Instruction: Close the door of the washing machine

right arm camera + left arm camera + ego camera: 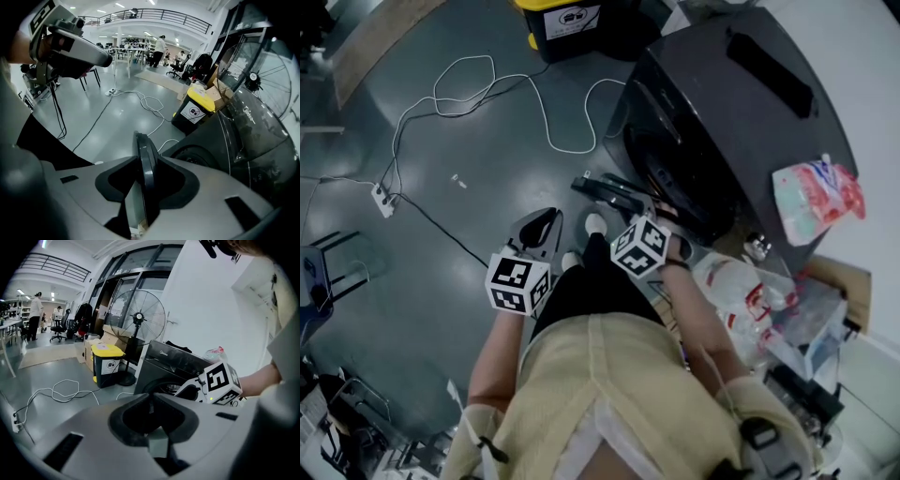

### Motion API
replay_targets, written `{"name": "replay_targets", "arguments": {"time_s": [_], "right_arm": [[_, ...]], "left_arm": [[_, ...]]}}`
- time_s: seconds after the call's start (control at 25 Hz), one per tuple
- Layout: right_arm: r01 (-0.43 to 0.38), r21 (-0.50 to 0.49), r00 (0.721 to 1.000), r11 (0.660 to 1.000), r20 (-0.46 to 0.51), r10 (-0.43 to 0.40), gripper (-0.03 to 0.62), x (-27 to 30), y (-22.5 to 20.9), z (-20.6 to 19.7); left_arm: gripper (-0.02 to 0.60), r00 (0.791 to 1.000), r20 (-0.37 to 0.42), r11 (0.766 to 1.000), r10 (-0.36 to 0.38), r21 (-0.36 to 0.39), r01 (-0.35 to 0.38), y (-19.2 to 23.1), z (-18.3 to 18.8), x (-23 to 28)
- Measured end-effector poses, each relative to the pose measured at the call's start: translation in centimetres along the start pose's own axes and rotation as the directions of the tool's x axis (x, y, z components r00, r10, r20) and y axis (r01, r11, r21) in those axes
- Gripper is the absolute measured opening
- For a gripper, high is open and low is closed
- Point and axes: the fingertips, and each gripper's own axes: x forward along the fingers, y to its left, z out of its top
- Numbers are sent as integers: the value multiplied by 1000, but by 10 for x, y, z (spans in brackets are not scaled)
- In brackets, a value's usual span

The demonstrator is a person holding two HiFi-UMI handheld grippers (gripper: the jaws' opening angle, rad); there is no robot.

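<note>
Seemingly right tongs [145,180] clamp the door edge [142,143].

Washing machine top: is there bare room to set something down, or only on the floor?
The top is bare between the black strip and the pink packet. The floor is bare between the white cable and the person's shoes. It is crowded with plastic bags beside the machine.

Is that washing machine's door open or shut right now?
Open. The door stands edge-on, swung away from the washing machine's dark drum opening, its rim gripped in the right tongs.
</note>
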Motion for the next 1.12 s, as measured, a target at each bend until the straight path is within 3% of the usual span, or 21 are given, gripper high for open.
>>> {"name": "replay_targets", "arguments": {"time_s": [0.68, 1.12], "right_arm": [[31, 79, 999, 996, -12, -30, 129, 17, -63, -1], [125, 98, 992, 987, -8, -125, 130, 26, -101, -8]], "left_arm": [[32, 1000, -25, 1000, -18, 4, 18, 7, 33, 63], [32, 998, -55, 1000, -21, -12, 20, 8, 38, 86]]}}
